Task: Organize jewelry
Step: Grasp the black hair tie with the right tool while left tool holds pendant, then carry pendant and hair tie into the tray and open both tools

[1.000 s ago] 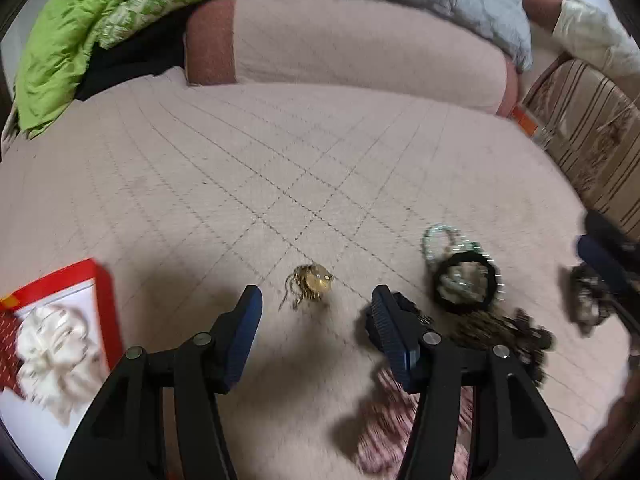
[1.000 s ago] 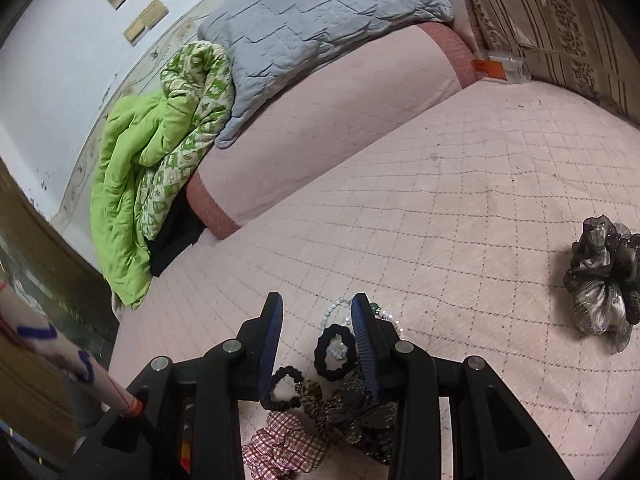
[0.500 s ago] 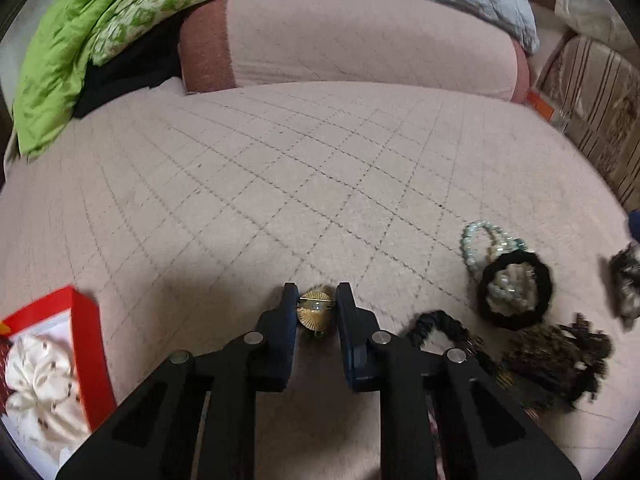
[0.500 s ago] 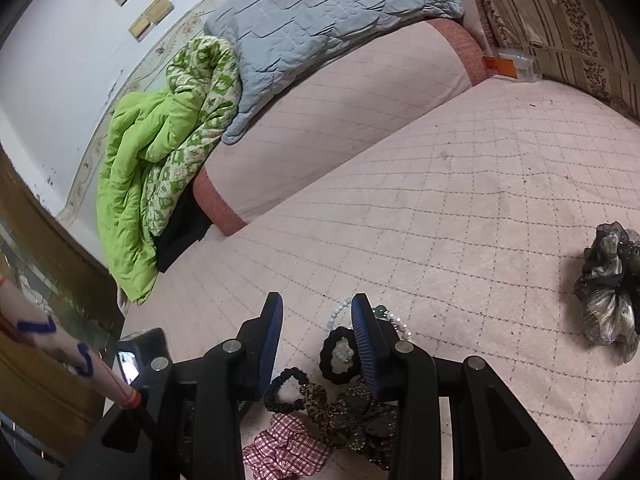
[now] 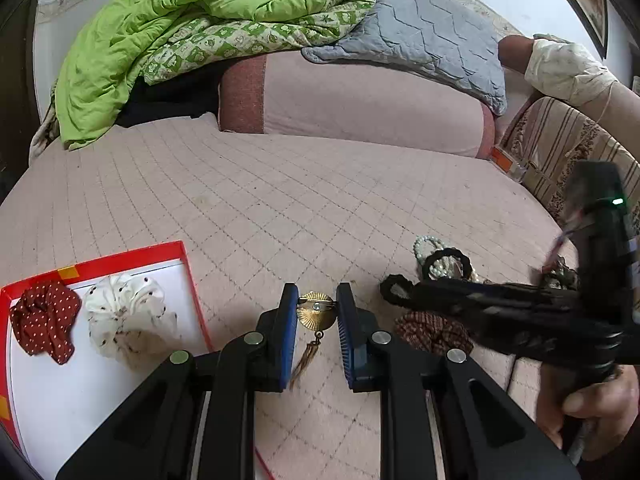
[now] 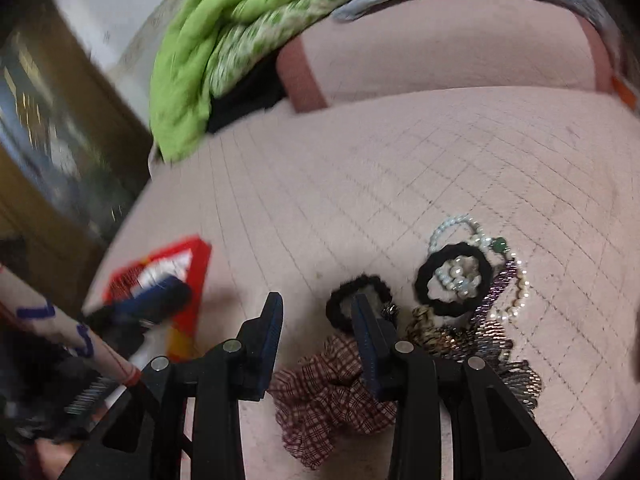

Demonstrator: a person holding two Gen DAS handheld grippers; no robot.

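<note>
We hold the gold brooch (image 5: 317, 313) clamped in the left gripper (image 5: 317, 320); the red box (image 5: 120, 258) lies to its left. Right gripper (image 6: 316, 344) fingers stand apart, empty.

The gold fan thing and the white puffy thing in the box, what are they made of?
The gold fan brooch looks like shiny ribbed metal, probably gold-toned, with a dangling tassel. The white scrunchie looks like soft gathered fabric, matte and wrinkled, with dark dots.

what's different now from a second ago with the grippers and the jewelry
The left gripper closed on the gold brooch and lifted it off the bedspread, toward the red box. The right gripper, open, swung left over the plaid scrunchie. The remaining pile stayed put.
</note>
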